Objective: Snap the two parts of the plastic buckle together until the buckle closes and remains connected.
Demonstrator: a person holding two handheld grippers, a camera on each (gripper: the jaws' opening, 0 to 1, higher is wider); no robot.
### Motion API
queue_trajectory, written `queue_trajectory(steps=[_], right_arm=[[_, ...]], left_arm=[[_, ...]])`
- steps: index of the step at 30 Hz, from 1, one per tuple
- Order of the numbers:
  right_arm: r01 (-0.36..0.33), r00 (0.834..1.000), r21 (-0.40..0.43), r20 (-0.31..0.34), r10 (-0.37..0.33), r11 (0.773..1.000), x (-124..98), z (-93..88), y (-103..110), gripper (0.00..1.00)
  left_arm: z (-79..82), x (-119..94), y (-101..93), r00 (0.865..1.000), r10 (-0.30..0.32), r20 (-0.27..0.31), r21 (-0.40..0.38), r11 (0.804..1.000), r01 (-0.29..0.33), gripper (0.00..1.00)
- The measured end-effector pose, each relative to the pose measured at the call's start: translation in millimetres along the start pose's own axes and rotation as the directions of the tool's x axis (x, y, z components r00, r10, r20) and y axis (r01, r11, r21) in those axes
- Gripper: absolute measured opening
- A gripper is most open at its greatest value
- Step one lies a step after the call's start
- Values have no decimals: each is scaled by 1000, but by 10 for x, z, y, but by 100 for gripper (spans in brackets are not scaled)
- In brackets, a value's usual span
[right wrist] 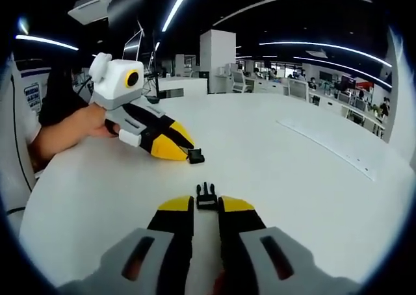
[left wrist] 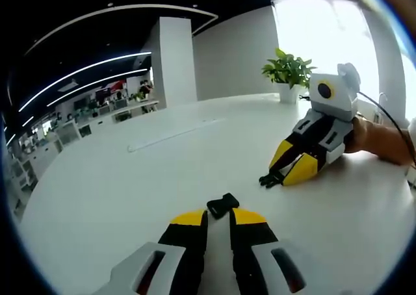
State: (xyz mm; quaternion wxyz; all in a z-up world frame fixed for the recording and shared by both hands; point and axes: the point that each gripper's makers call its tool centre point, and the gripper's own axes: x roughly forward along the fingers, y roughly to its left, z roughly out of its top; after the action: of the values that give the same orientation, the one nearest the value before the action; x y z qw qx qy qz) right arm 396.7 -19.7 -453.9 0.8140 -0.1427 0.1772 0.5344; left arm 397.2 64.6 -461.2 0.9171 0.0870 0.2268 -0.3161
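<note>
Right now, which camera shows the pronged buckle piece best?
The right gripper view: the pronged buckle piece sits close, facing the camera, at the right gripper tips, its prongs clear. In the left gripper view it is small and dark, poking from that far gripper.

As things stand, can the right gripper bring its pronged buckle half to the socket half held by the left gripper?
Probably yes. The right gripper is shut on the pronged half, the left gripper on the socket half. Between them lies only bare white table; the parts are apart.
</note>
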Motion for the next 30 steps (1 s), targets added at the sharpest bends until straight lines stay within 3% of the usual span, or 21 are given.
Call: queue_trajectory(steps=[30], right_arm=[[2,1000,-5,4,-2,1000,-13,-13,-2,13]], left_arm=[[-10,-20,-79,1000,-25,-5,-13,1000,25,10]])
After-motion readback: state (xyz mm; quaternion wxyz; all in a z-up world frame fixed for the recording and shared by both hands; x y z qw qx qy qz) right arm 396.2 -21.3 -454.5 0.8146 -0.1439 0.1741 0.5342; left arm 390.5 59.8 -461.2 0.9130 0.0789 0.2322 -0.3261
